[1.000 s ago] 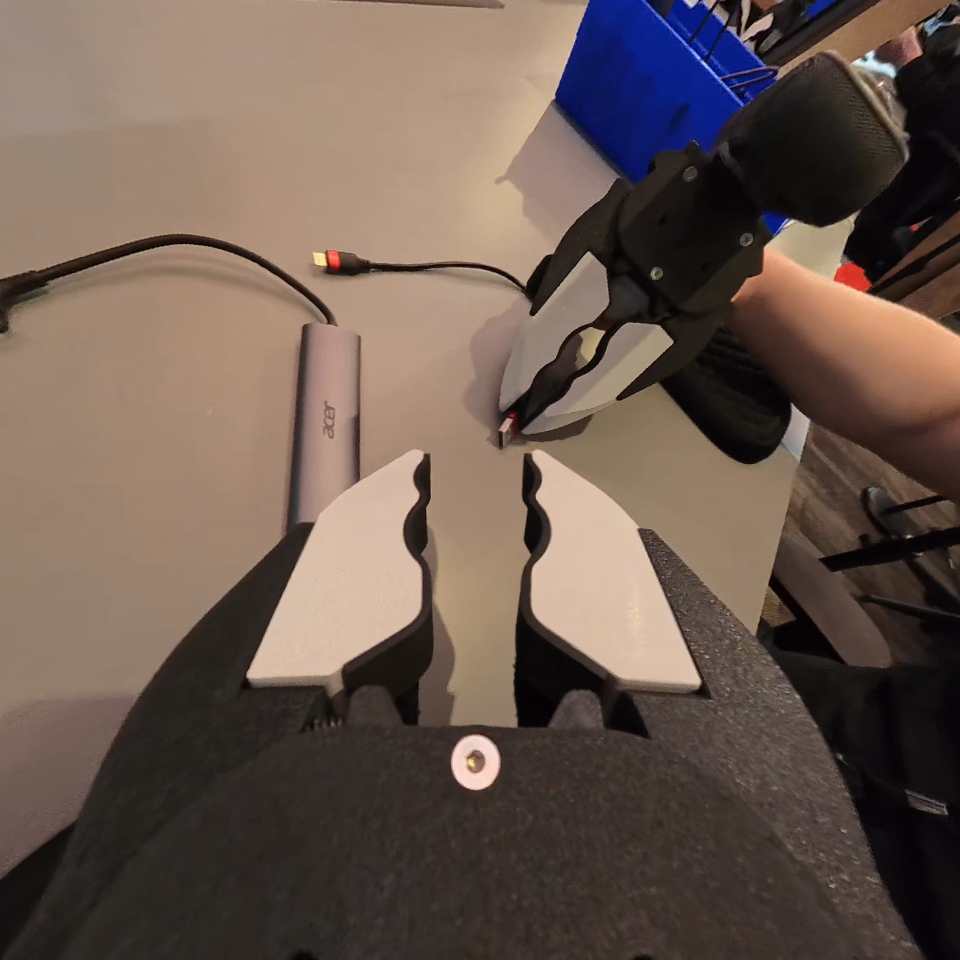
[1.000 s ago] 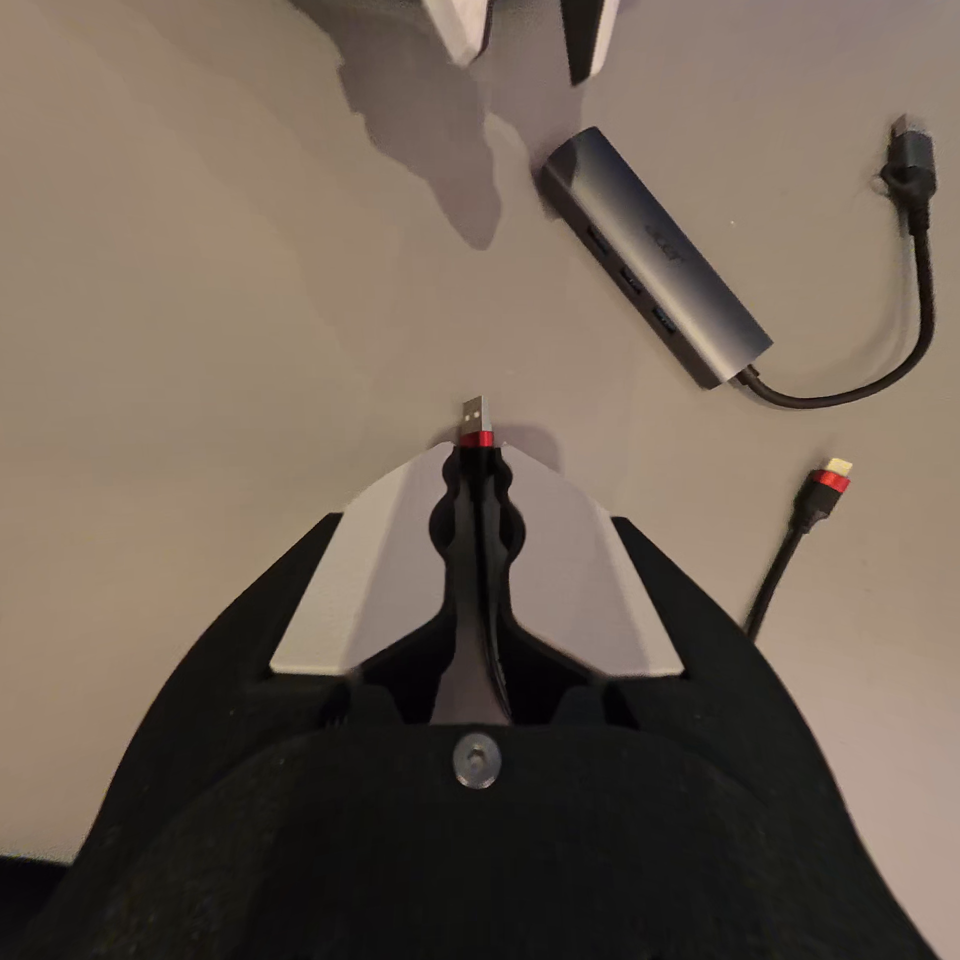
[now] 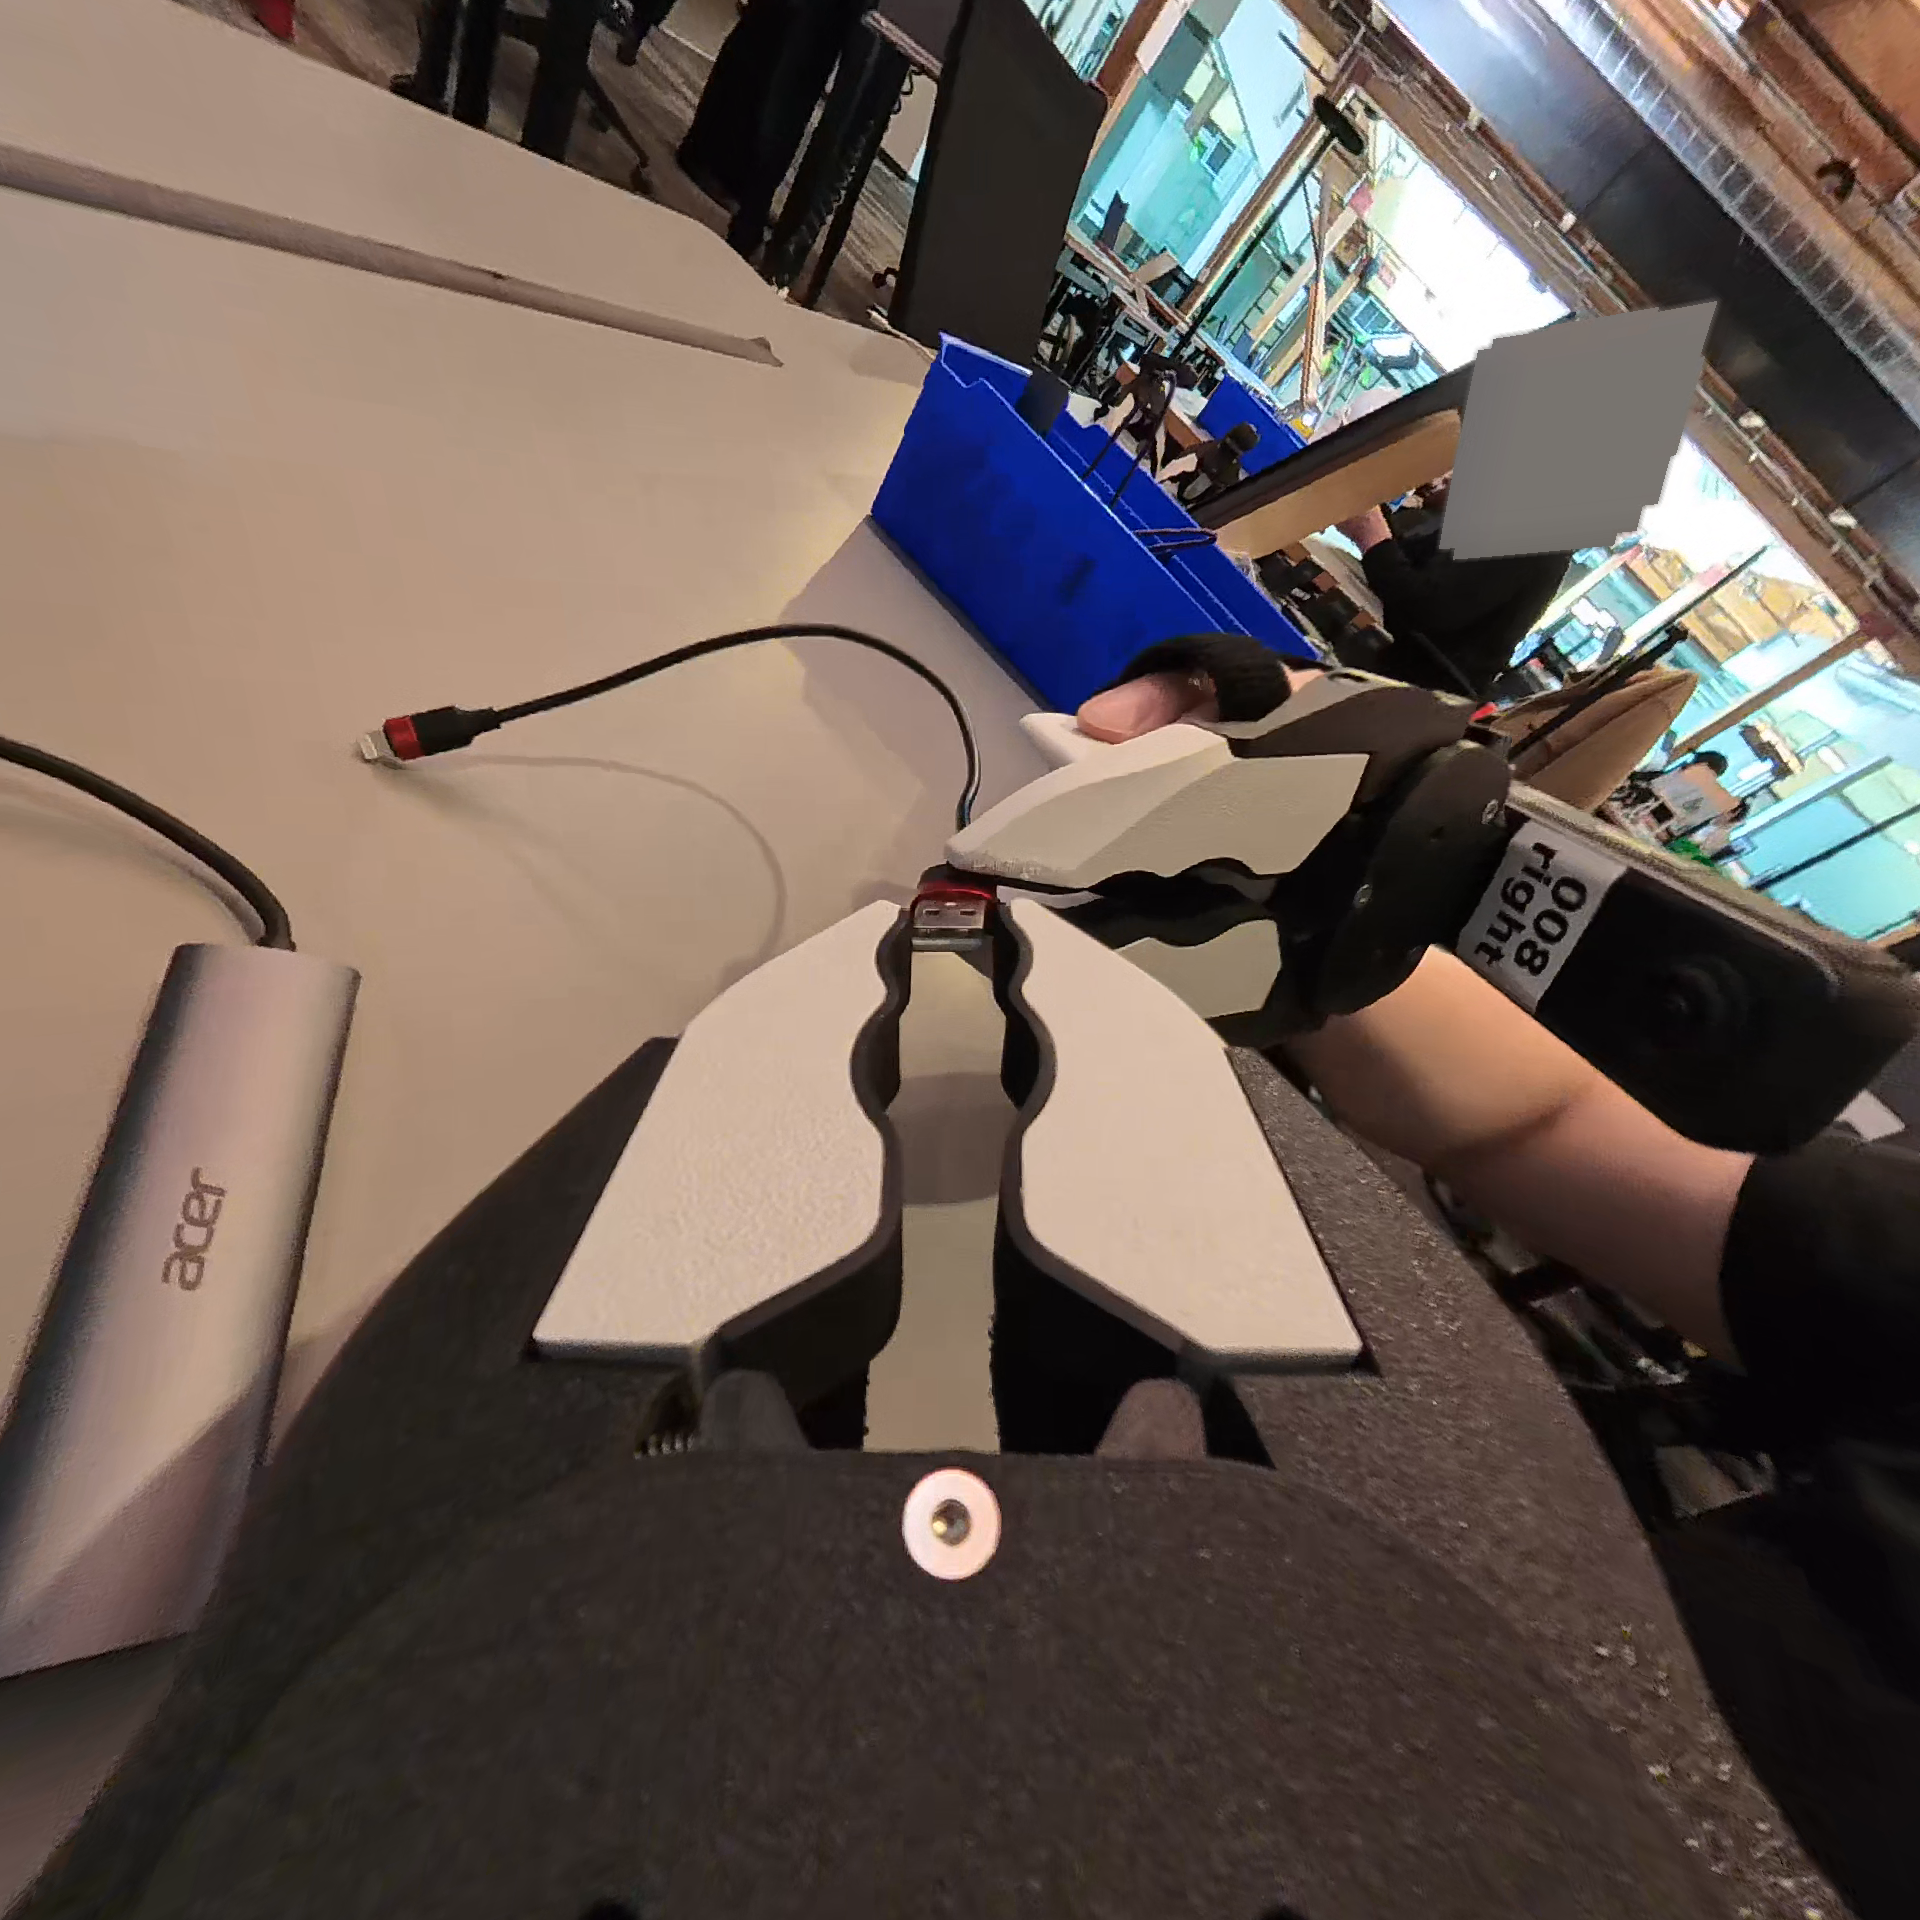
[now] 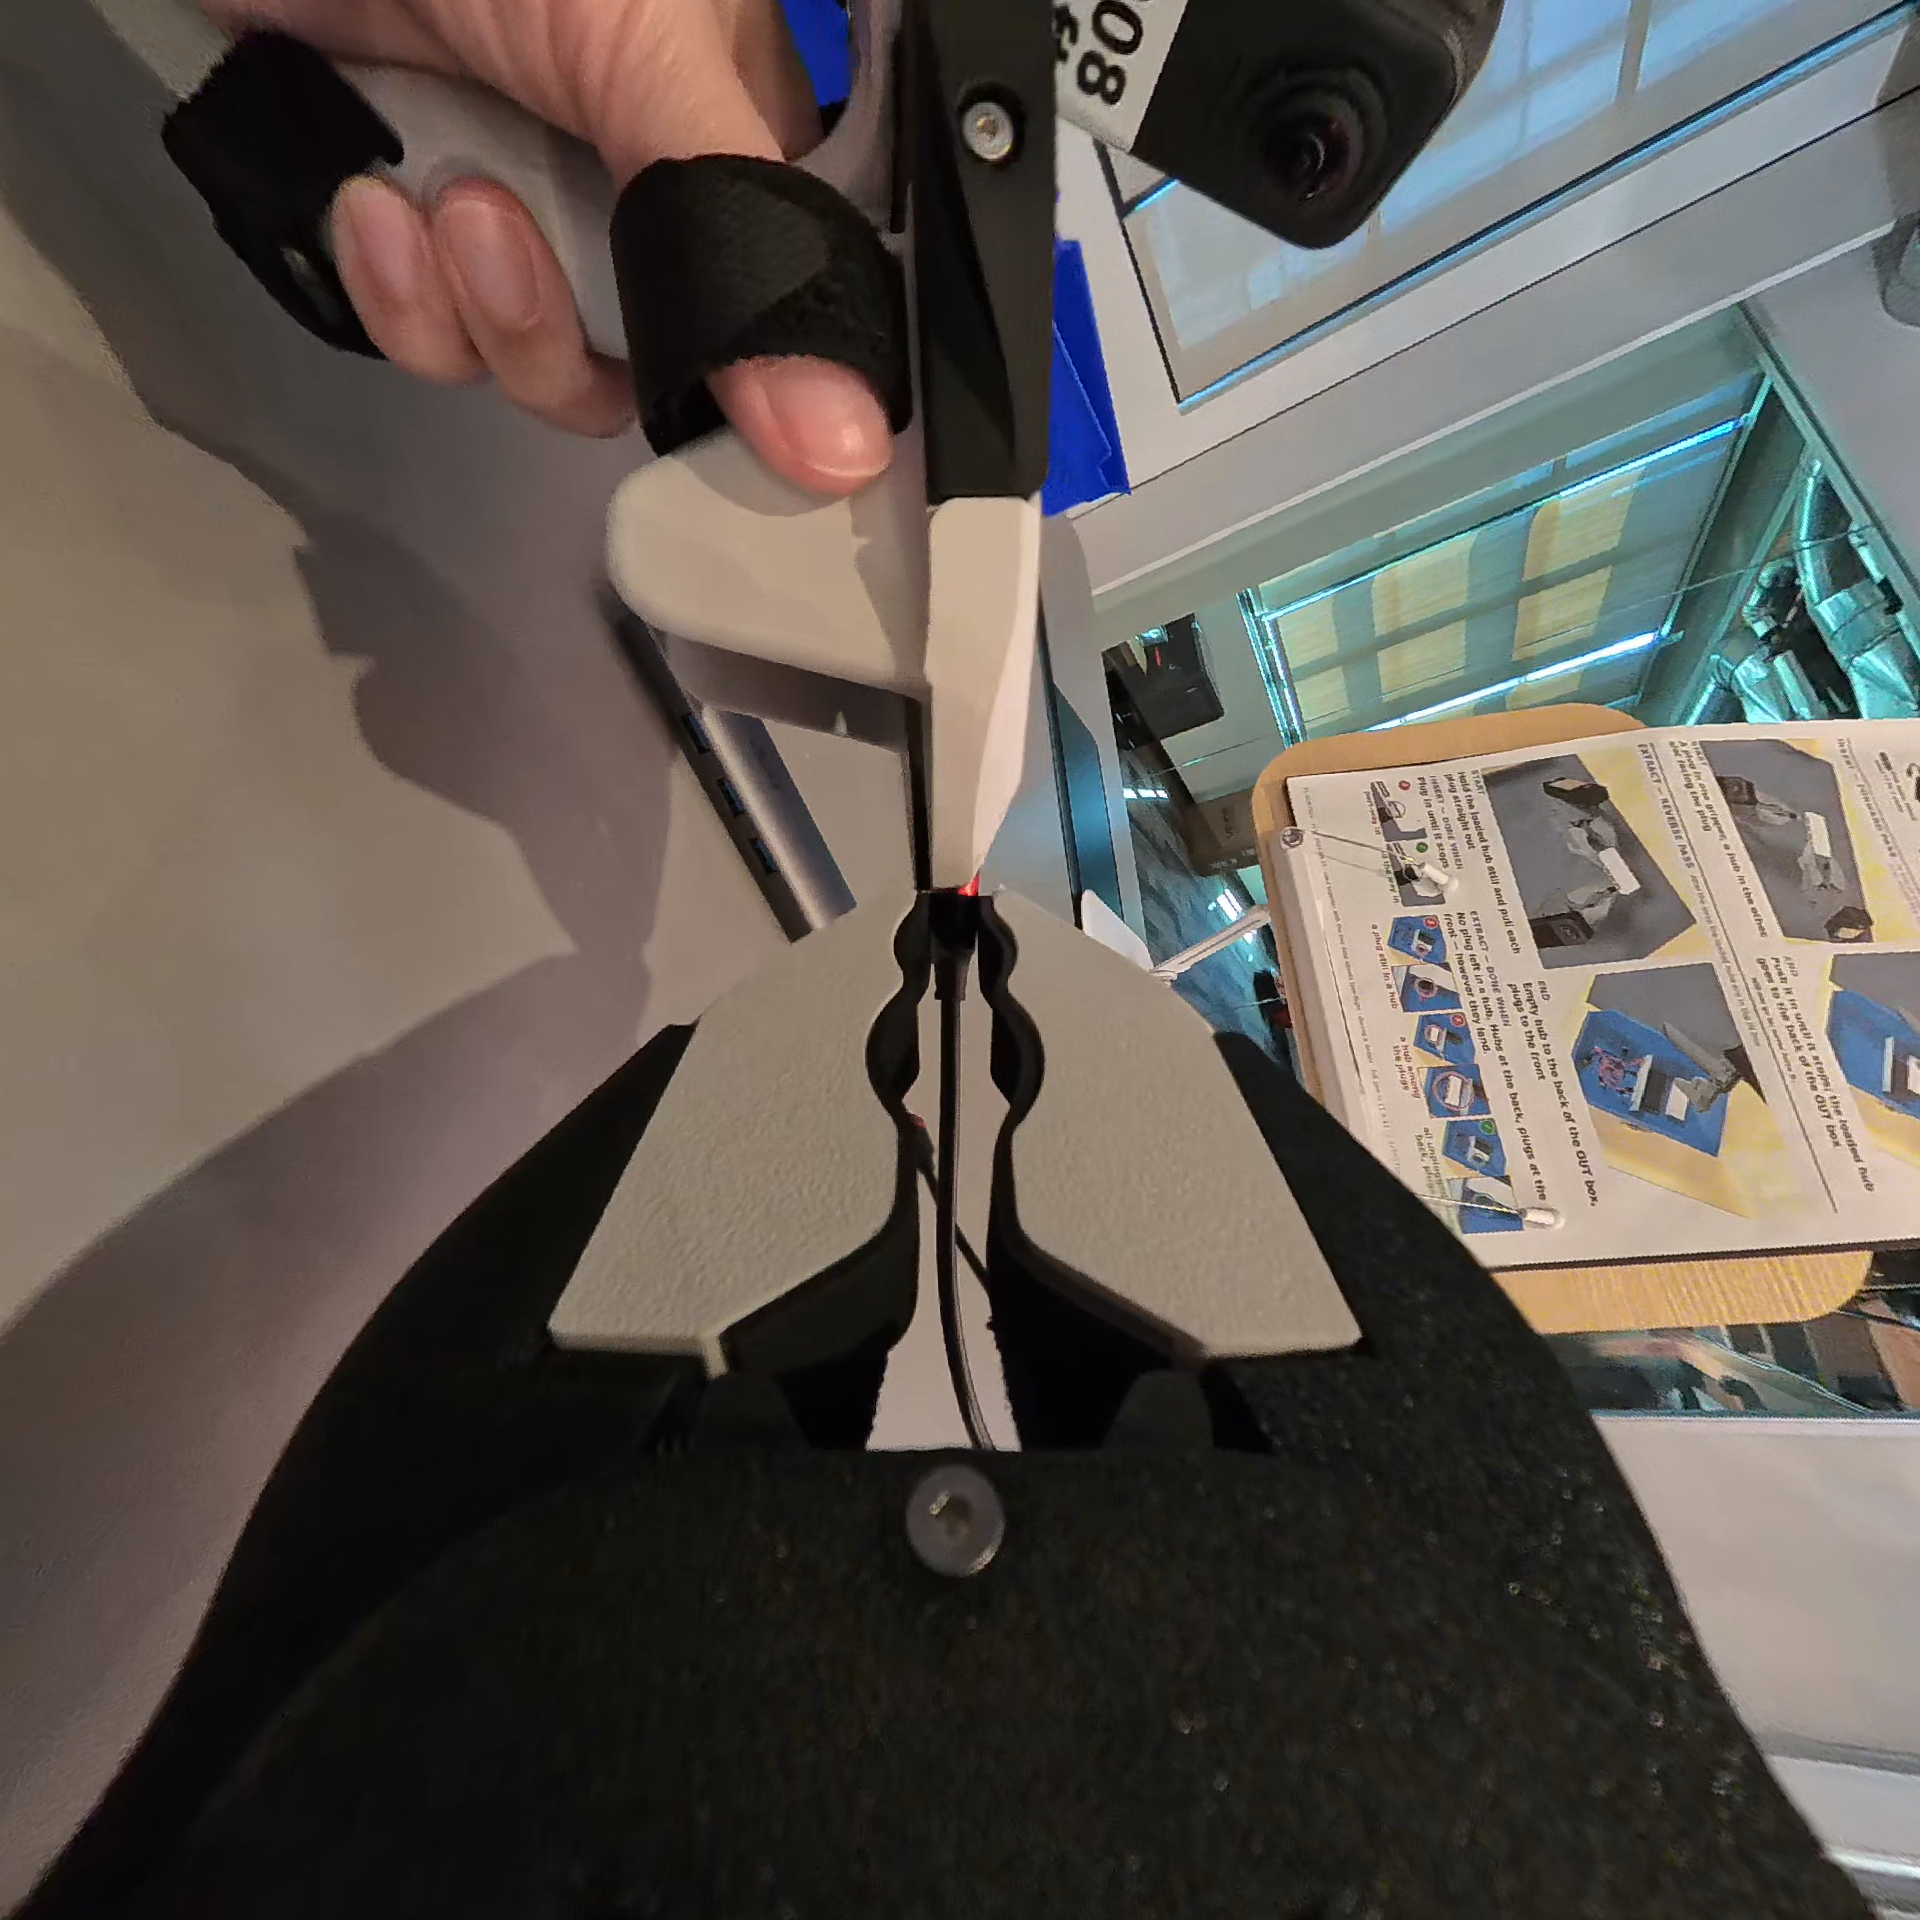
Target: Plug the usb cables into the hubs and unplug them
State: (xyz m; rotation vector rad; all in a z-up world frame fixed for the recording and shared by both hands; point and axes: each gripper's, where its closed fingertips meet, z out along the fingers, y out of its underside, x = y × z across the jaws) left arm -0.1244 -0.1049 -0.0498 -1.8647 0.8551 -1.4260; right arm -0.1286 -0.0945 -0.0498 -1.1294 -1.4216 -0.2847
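The USB plug (image 3: 951, 916), metal-tipped with a red collar, sits exactly where the two grippers meet, lifted off the grey table (image 3: 520, 499). The right gripper (image 4: 951, 925) has its fingers closed on the plug's black body, and the thin black cable (image 4: 948, 1122) runs back between those fingers toward the camera. In the left wrist view the metal tip lies between the tips of the left gripper (image 3: 953, 920), whose fingers (image 3: 769, 1153) are drawn in to a narrow gap around it; whether they actually press on the plug cannot be told. The right gripper reaches in from the right of the left fingers, its own fingers stacked one above the other, with a person's hand (image 3: 1164, 696) strapped on its handle.

To the left of the left fingers, near the gripper body, the grey USB hub (image 3: 177, 1247) lies flat on the table, its thick black lead (image 3: 156, 831) leaving its far end. Beyond the fingertips and to the left lies the cable's other red-collared plug (image 3: 416, 736), resting loose on the table. A blue bin (image 3: 1018, 520) stands farther off, past the right gripper. In the right wrist view the hub's blue ports (image 4: 727, 795) show just left of the fingertips, and a printed instruction sheet (image 4: 1610, 987) is to the right
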